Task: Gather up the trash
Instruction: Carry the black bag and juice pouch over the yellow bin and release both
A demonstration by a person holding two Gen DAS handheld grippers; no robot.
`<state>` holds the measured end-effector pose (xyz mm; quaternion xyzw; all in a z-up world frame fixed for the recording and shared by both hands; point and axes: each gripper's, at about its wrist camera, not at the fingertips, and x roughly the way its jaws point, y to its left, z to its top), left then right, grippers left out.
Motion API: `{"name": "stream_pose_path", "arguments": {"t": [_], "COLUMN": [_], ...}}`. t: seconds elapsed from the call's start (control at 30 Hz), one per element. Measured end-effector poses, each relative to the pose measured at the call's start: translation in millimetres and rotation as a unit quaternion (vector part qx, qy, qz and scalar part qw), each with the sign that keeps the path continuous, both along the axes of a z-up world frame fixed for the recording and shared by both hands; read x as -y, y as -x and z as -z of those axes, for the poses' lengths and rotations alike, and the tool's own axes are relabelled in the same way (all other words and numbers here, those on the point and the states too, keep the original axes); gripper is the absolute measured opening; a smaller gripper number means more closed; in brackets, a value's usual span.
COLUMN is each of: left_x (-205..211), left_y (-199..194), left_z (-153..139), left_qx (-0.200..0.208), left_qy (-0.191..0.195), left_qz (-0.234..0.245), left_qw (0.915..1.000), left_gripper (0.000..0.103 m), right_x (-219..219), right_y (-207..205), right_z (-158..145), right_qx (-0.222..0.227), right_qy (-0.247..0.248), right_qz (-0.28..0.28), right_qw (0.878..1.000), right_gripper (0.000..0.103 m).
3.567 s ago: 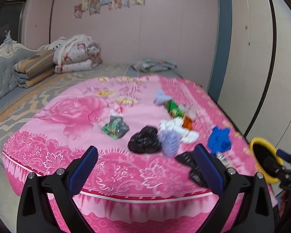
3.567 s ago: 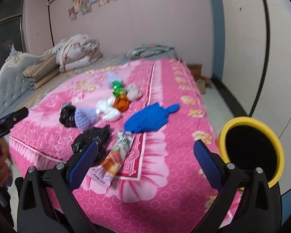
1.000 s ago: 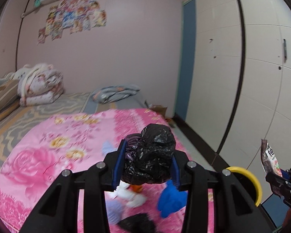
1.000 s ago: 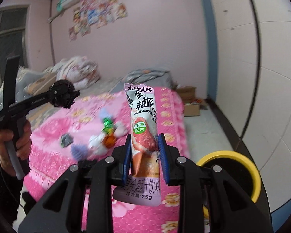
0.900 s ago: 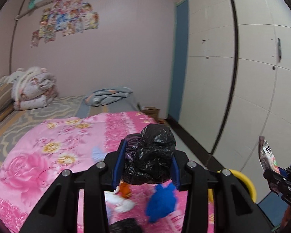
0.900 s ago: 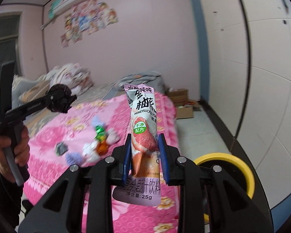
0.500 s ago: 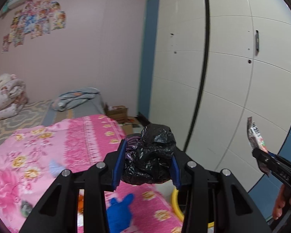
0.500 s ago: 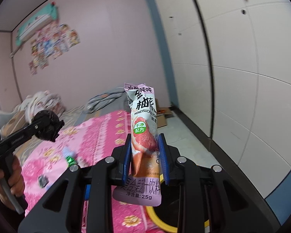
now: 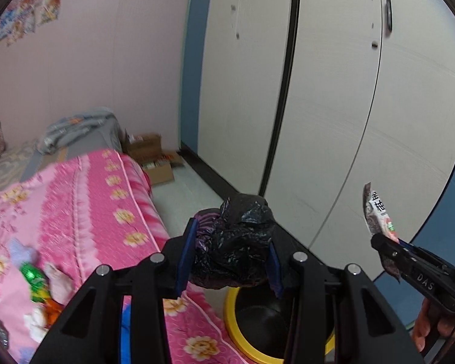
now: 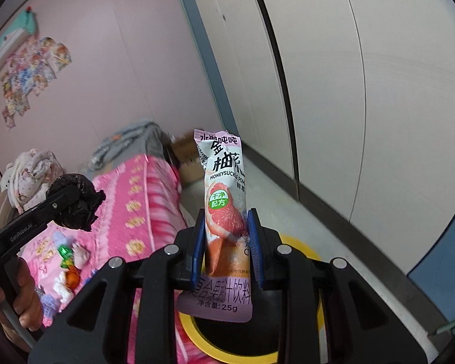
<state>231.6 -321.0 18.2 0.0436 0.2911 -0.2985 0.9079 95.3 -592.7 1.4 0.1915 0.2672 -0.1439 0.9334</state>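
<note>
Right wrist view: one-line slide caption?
Right hand-held gripper holds a drink pouch above the yellow bin, beside the pink bed.

Black bag [image 9: 236,242], yellow-rimmed bin [image 9: 232,318], seemingly floral pink bedspread [image 9: 85,212].

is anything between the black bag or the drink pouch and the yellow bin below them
Nothing visible. The left hand-held gripper holds the crumpled black plastic bag above the yellow-rimmed round bin; the right hand-held gripper holds the pink grapefruit drink pouch over the bin's open mouth, beside the pink floral bed.

White wardrobe [image 9: 333,97], cardboard boxes [image 9: 154,163]
</note>
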Motion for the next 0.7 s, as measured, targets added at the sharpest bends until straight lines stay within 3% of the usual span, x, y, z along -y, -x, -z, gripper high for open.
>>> {"name": "stream_pose_path", "arguments": {"t": [0.23,0.4,0.6,0.7], "left_x": [25.6,43.2,55.8,58.5], "left_y": [-22.1,-30.0,-28.1,-25.1], "left_z": [61.8,95.9,108.6,108.6], "left_qx": [-0.055,-0.082,-0.093,-0.094], "left_qy": [-0.023,-0.040,-0.033,-0.027], "left_qz": [0.008,0.013,0.035,0.046], "left_qw": [0.9982,0.9958,0.9945,0.9941], "left_gripper": [0.038,0.039,0.040,0.045], "right_x": [14.6,16.6,20.1,18.6], "right_y": [-6.1,-12.4,-10.6,-7.0], "right_z": [53.3,73.4,79.9,81.0], "right_qx": [-0.046,-0.062,-0.062,-0.062], "right_qy": [-0.021,-0.027,-0.026,-0.020], "right_qz": [0.016,0.028,0.037,0.044], "right_qw": [0.999,0.997,0.997,0.997], "right_gripper": [0.025,0.025,0.025,0.028]}}
